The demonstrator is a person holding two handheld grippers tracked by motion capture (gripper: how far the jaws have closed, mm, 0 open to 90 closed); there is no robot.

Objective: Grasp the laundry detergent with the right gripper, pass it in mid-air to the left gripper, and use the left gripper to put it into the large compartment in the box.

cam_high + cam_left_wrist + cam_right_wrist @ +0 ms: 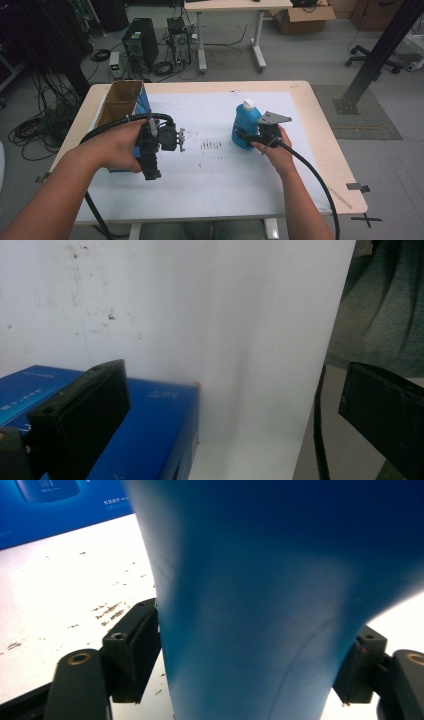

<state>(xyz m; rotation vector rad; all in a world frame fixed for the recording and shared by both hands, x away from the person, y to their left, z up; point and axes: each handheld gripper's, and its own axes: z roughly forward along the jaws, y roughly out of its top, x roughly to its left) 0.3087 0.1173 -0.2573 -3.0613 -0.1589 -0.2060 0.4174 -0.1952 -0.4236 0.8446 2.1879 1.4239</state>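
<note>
Right now the right gripper point(252, 137) clamps the blue bottle point(246, 127), upright on the mat point(210, 170) right of the box point(122, 107) — lift straight, squeezing gently. Left gripper point(150, 162) gapes empty — beside the box.

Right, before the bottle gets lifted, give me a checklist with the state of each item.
1. Right gripper closed on the blue bottle: ok, in the right gripper view both jaws press its sides.
2. Bottle upright: ok, it stands on the white mat in the high view.
3. White cap on: ok. Whether it is screwed tight: cannot tell.
4. Left gripper free: ok, the left gripper view shows its jaws wide apart with nothing between them.
5. Left gripper apart from the bottle: ok, it hangs by the blue box.
6. Grip low enough to hold the weight: cannot tell.
</note>
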